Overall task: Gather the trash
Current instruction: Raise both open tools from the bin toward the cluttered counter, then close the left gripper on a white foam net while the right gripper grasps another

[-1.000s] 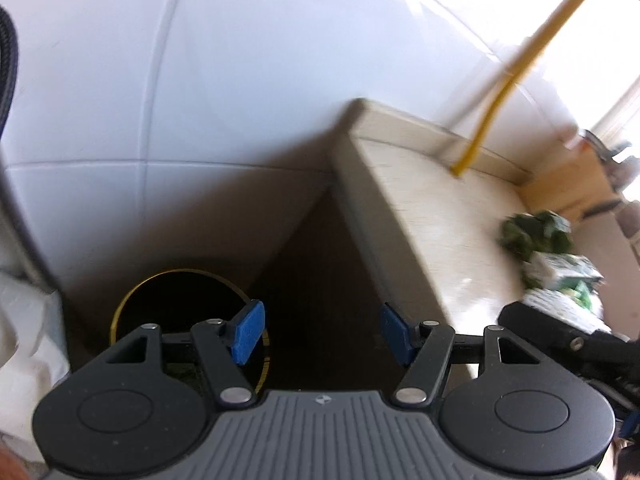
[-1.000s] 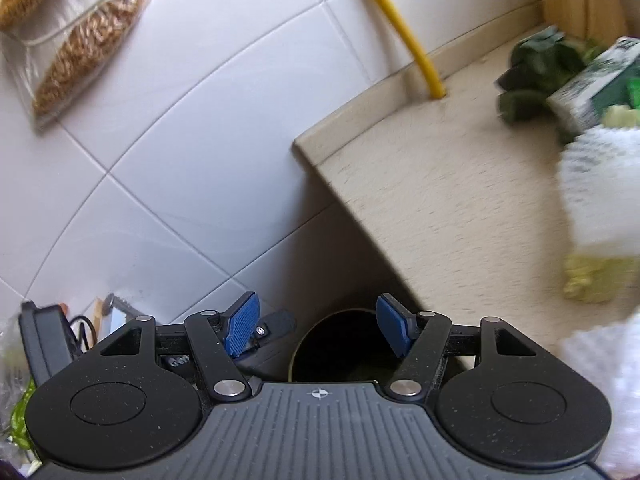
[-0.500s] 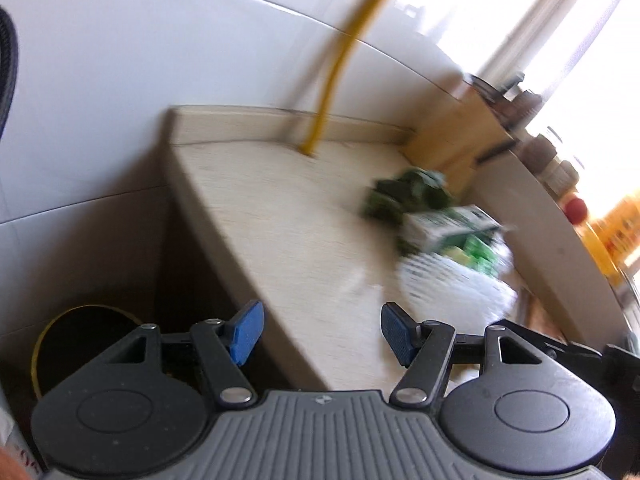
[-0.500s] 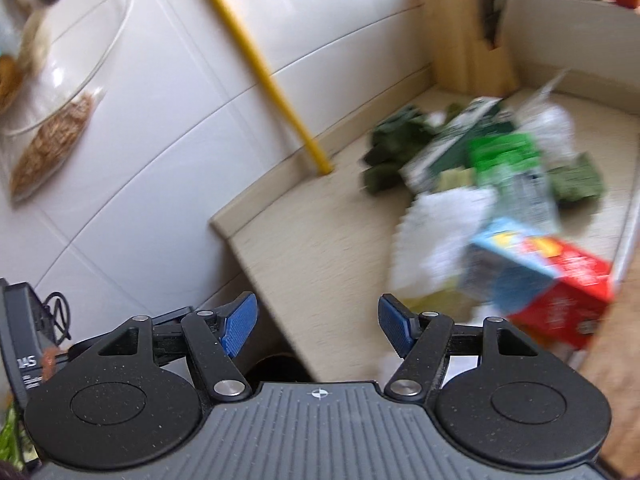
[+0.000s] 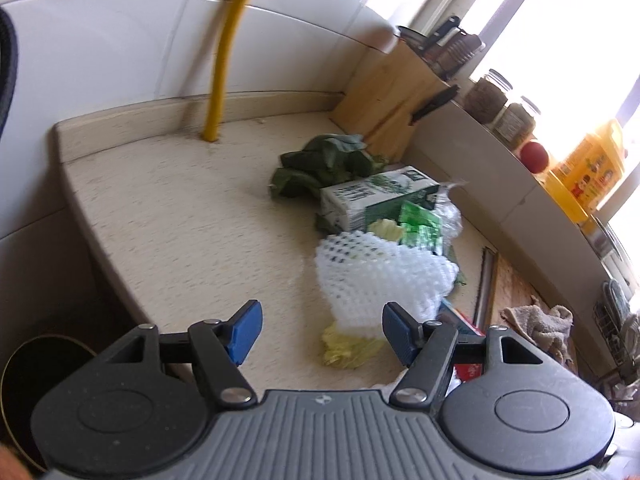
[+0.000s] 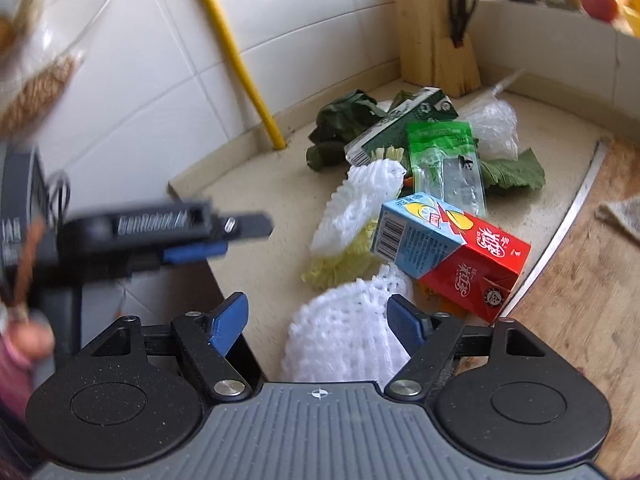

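The trash lies heaped on a speckled beige counter (image 5: 168,216): white foam netting (image 5: 380,276), a glossy green-and-white carton (image 5: 376,196), limp dark leaves (image 5: 324,160) at 12 o'clock of the heap, and a boxy red-and-blue carton (image 6: 452,248). The left gripper (image 5: 318,332) hovers above the counter's edge, jaws apart and empty. The right gripper (image 6: 318,322) hangs low, jaws spread, with a second foam net (image 6: 344,332) between them, not clamped.

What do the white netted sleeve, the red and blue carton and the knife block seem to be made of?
White netted sleeve: soft foam mesh, matte, judging by its open puffy lattice. Red and blue carton: coated paperboard, slightly glossy, with printed faces and folded edges. Knife block: pale wood, probably unvarnished, with visible grain.
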A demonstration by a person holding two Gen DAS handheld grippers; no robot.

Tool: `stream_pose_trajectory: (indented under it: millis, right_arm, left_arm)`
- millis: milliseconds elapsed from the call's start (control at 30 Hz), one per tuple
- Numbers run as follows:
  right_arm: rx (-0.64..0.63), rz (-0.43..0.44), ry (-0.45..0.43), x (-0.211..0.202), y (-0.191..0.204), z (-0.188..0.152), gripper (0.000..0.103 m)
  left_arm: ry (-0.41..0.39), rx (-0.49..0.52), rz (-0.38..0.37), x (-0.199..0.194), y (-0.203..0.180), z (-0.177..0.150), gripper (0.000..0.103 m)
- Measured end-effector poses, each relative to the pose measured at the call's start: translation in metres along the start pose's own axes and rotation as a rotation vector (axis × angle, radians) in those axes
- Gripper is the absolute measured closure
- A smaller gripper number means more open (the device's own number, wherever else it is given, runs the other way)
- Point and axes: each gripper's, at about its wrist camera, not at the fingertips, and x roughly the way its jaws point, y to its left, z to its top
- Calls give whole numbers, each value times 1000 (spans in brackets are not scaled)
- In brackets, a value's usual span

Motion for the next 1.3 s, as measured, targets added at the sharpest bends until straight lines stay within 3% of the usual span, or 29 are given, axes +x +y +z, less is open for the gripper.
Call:
stream_pose_trajectory:
  millis: [333, 500, 633, 767, 900, 967, 1033, 1100, 1300]
  right_arm:
    - [-5, 23, 55, 15, -5, -11, 16]
    - [-11, 36, 63, 20, -8, -13, 15]
    - [-2, 44, 55, 23, -12, -12, 14]
    - [6, 51, 51, 25, -14, -10, 14]
    - [17, 57, 52, 25, -18, -10, 14]
    - [19, 58, 52, 26, -19, -9, 14]
    - [17, 57, 52, 27, -18, -8, 14]
    - [16, 56, 49, 26, -18, -9, 15]
    - [11, 51, 56, 26, -18, -9, 14]
  left_arm:
    - [34, 219, -2, 28, -37, 9, 32]
    - [59, 361, -55, 37, -61, 4, 23]
    - [86, 431, -34, 54, -72, 2, 22]
    - [106, 430, 49, 67, -64, 6, 22]
    - [90, 342, 21, 65, -48, 20, 24]
    - [86, 326, 3, 63, -44, 23, 30]
    - [85, 334, 21, 63, -43, 23, 44]
    - [87, 319, 37, 63, -37, 25, 49]
    - [117, 258, 37, 68, -26, 25, 49]
